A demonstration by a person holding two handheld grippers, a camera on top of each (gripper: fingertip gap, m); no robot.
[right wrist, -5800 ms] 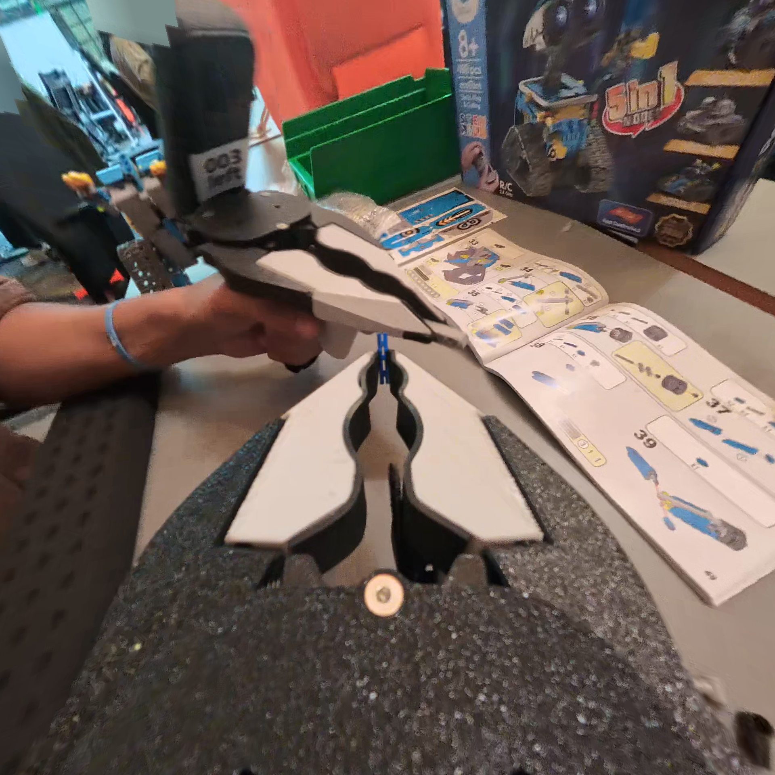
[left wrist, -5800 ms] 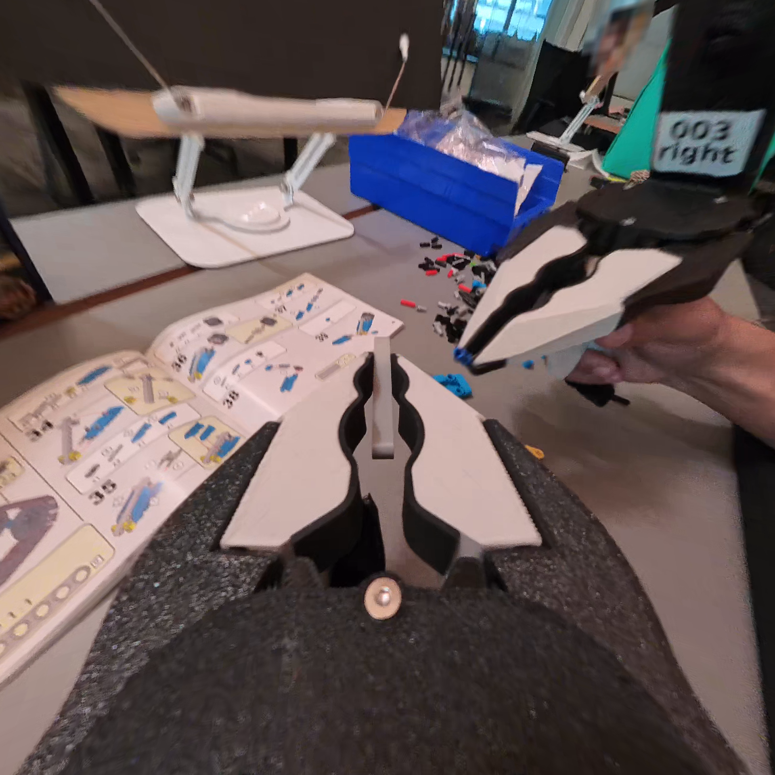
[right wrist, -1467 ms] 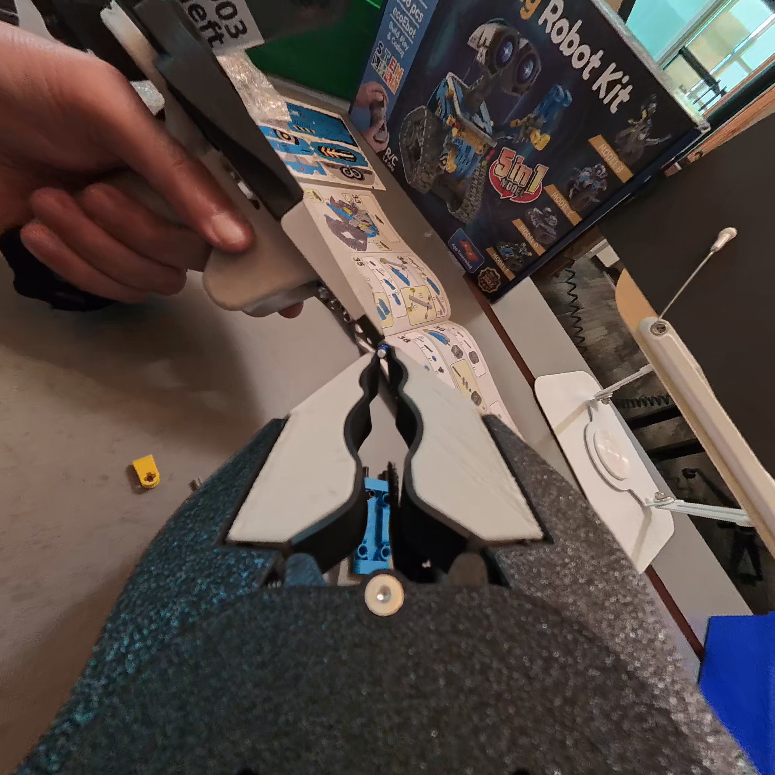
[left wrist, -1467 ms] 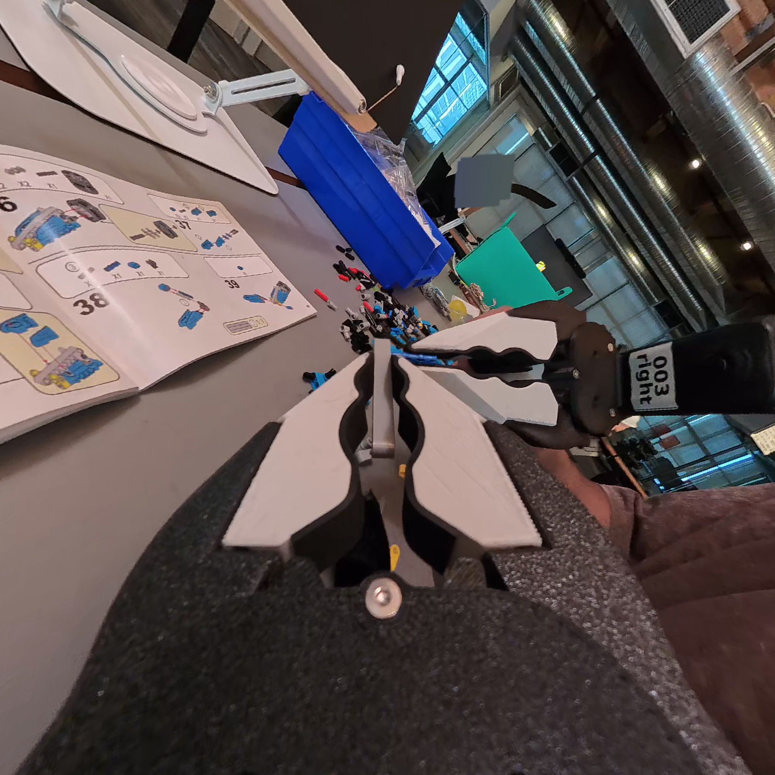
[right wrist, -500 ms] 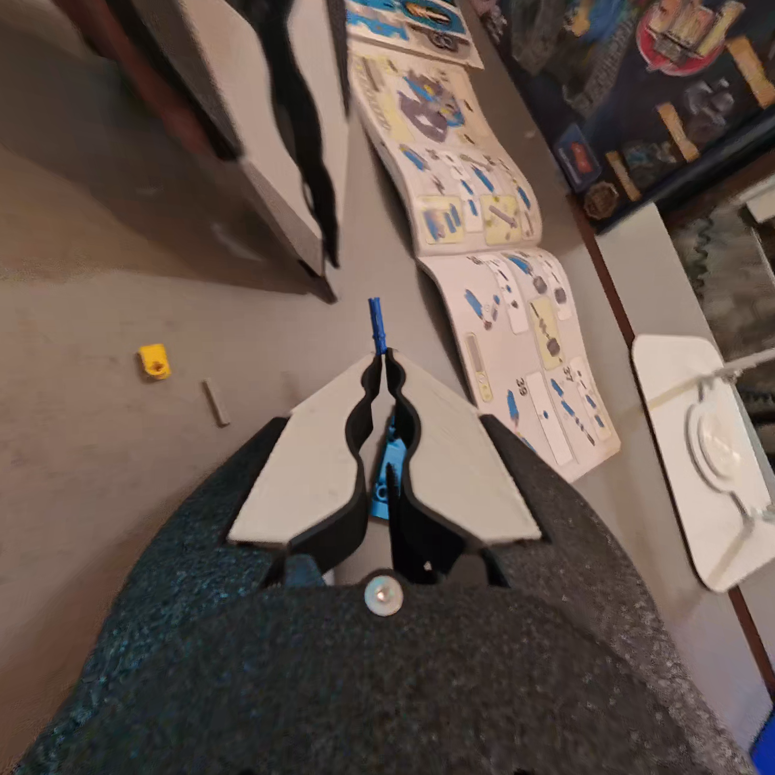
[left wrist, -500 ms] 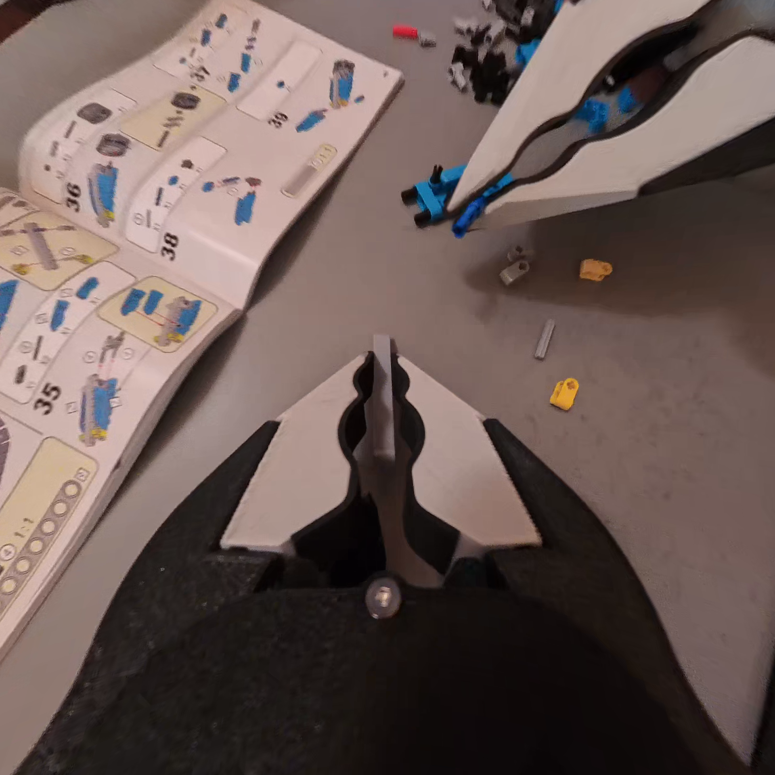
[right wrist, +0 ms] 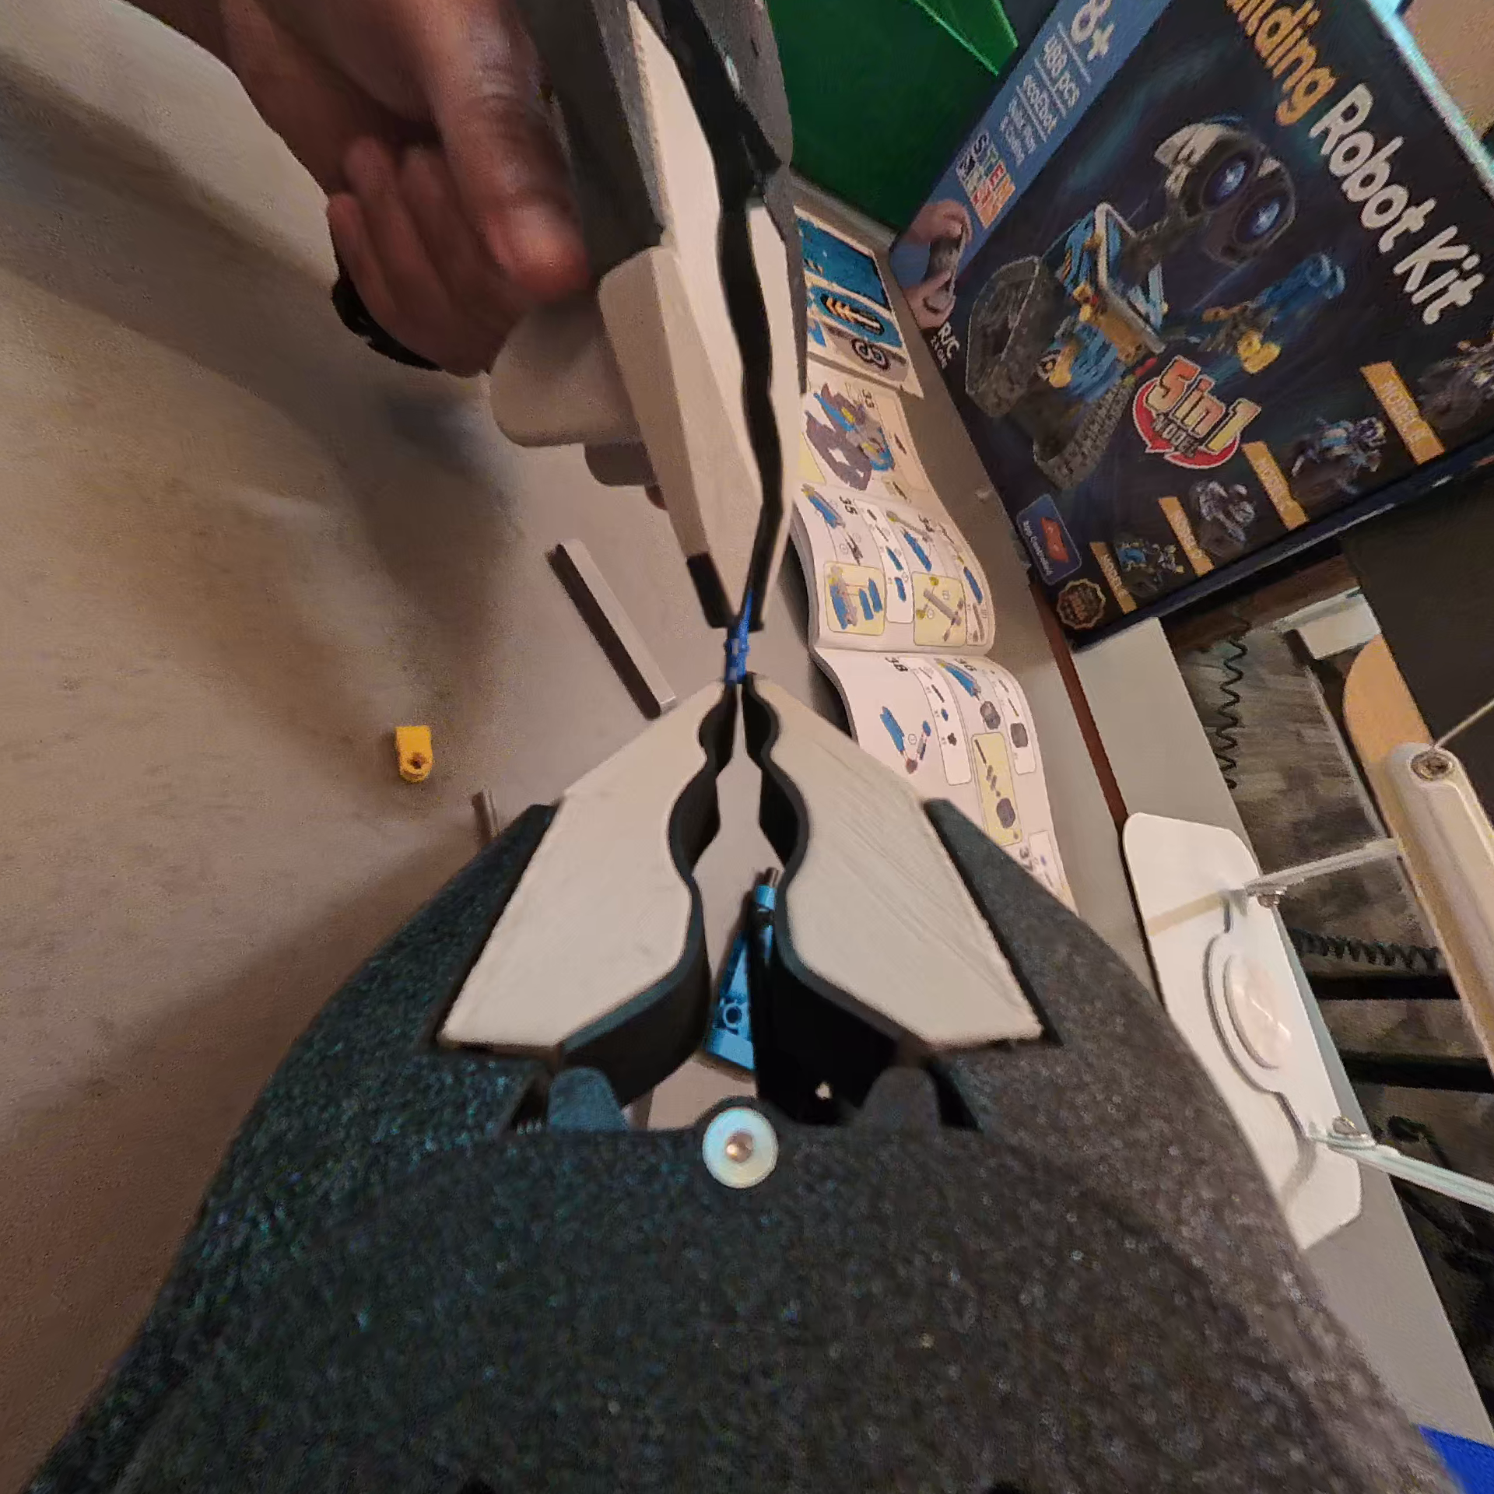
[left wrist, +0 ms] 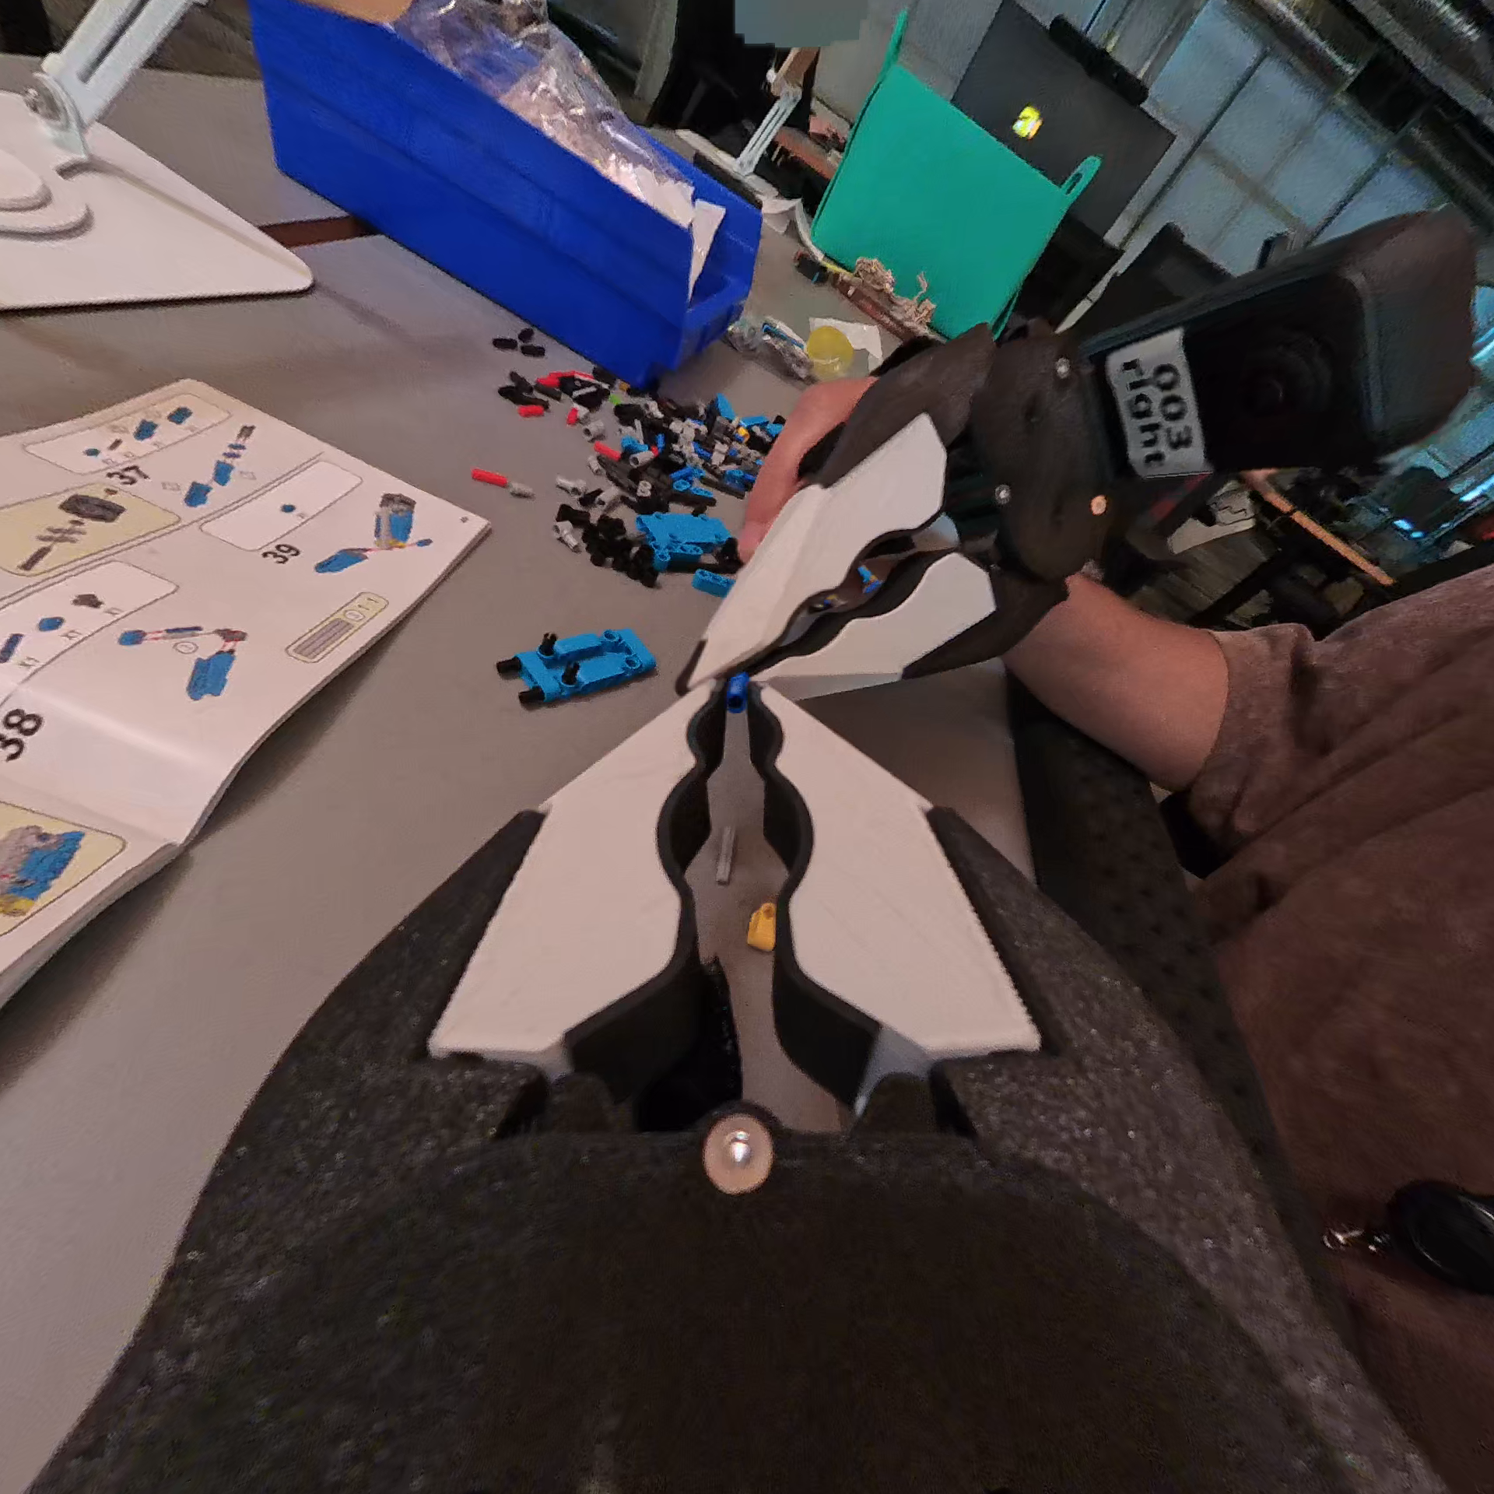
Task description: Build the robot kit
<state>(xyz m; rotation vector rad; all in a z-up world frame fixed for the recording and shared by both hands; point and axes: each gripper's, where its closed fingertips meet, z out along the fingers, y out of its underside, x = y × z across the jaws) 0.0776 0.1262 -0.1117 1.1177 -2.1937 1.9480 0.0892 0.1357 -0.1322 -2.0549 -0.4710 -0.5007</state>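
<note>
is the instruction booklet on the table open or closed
Open. The instruction booklet lies spread flat on the grey table, printed pages facing up, its centre fold visible in the right wrist view.

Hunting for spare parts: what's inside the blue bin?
Crumpled clear plastic bags stick out above the blue bin. Whatever lies lower is hidden by its wall.

A grey surface [left wrist: 339, 849] is seen under the claw. Glazed partitions [left wrist: 1293, 121] and a dark screen [left wrist: 1059, 121] are seen far beyond it, dimly lit.
</note>
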